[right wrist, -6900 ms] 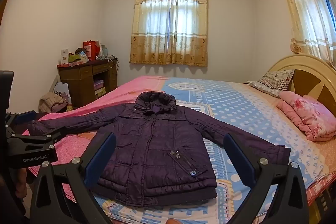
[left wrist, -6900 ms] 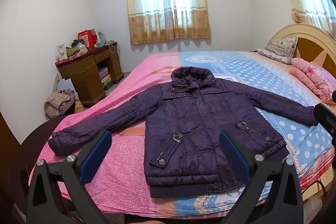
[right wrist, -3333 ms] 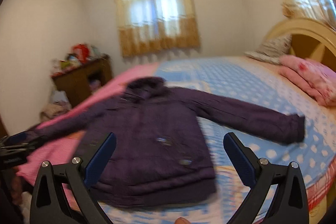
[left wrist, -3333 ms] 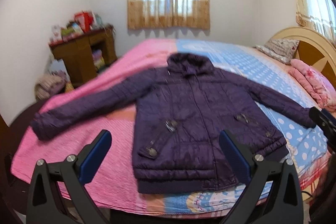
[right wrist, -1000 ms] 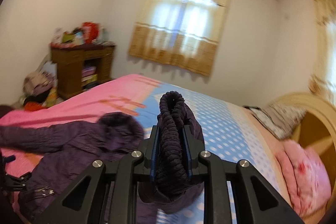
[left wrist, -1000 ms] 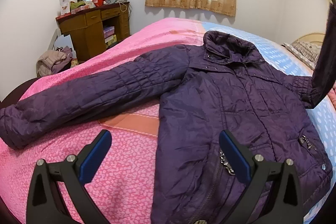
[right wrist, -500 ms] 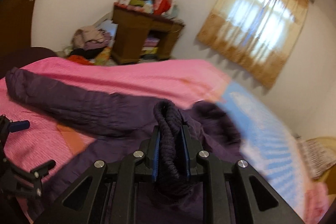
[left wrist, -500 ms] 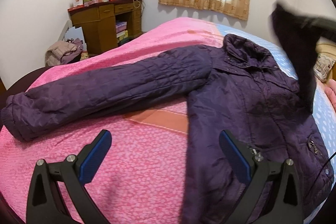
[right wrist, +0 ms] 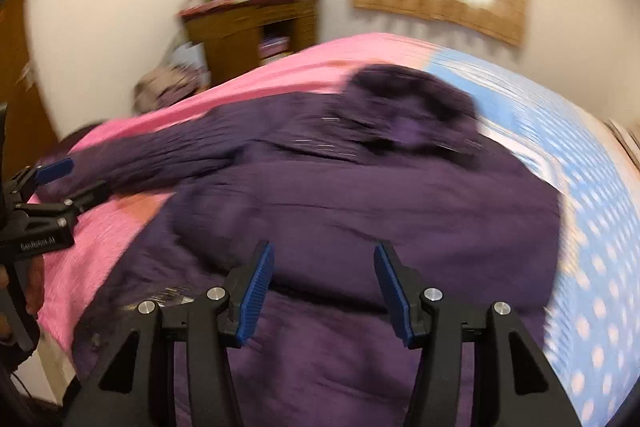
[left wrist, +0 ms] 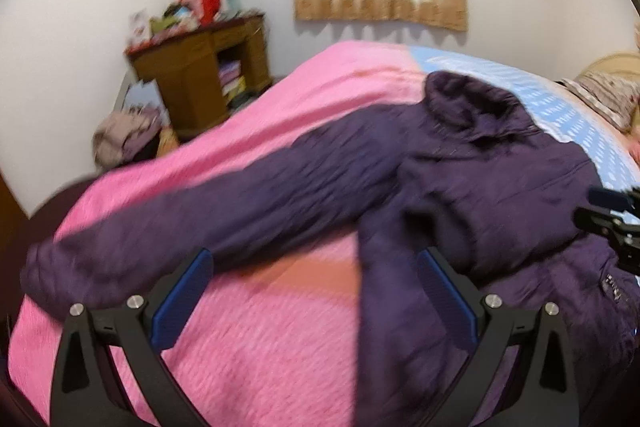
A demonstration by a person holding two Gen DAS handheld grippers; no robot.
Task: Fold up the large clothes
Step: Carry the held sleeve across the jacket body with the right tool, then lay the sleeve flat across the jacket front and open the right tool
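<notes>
A dark purple padded jacket [left wrist: 500, 187] lies front-up on the bed; it also shows in the right wrist view [right wrist: 380, 195]. Its right sleeve [right wrist: 360, 219] is folded across the chest. Its other sleeve [left wrist: 200, 219] stretches out over the pink cover. My left gripper [left wrist: 312, 299] is open and empty, above the pink cover near that outstretched sleeve. My right gripper [right wrist: 324, 283] is open and empty just above the folded sleeve. Both views are motion-blurred.
The bed [left wrist: 260, 339] has a pink cover on its left half and blue dotted cover [right wrist: 592, 227] on the right. A wooden desk [left wrist: 200, 79] with clutter stands by the far wall, a clothes heap [left wrist: 124, 139] beside it. A pillow [left wrist: 604, 99] lies at the headboard.
My right gripper has laid the right sleeve across the jacket's chest and opened, letting the cuff go. My left gripper has shifted a little, staying open.
</notes>
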